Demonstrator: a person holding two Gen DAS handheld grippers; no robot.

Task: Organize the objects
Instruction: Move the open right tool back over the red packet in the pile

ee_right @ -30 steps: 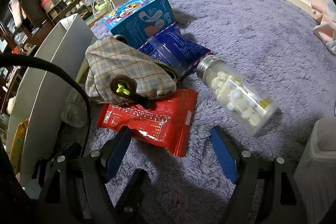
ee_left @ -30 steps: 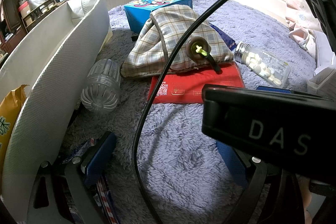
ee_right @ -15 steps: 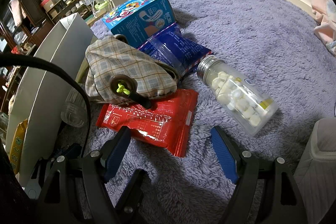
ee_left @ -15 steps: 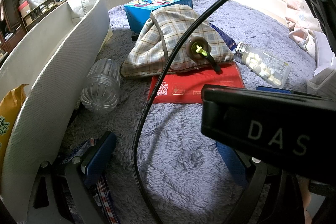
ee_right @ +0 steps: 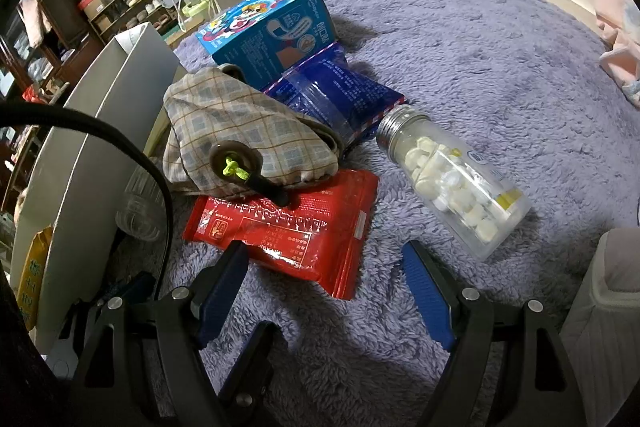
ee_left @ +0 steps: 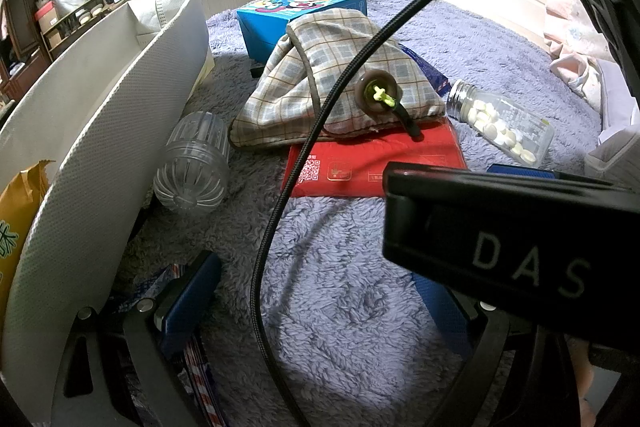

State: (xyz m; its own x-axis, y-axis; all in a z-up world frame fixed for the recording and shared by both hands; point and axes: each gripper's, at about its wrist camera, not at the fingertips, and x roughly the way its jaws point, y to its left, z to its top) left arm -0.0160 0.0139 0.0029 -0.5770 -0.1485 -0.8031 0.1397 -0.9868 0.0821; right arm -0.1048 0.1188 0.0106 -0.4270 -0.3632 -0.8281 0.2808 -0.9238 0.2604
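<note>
Take the red packet (ee_right: 296,227) as the landmark: it lies flat on the purple fleece blanket (ee_right: 480,67), its long axis running from lower right to upper left in the right wrist view, with the plaid pouch (ee_right: 240,131) resting on its far edge. Beyond the pouch sit a blue packet (ee_right: 340,99) and a blue carton (ee_right: 272,27). To the right of the red packet, apart from it, a clear bottle of white tablets (ee_right: 452,179) lies on its side, cap end pointing away. On the packet's left a clear ribbed bottle (ee_left: 192,163) lies against the white storage bin (ee_left: 100,147).

The right gripper (ee_right: 324,291) hangs just short of the packet's near corner, jaws spread wide and empty; that corner sits between the two blue pads, nearer the left one. The left gripper (ee_left: 312,307) is also spread with nothing between its fingers (its right finger is partly hidden behind the other tool's black housing) and stands farther back from the packet.

The right hand looks nearer, so a short forward reach would probably put the packet's narrow end in its jaws
</note>
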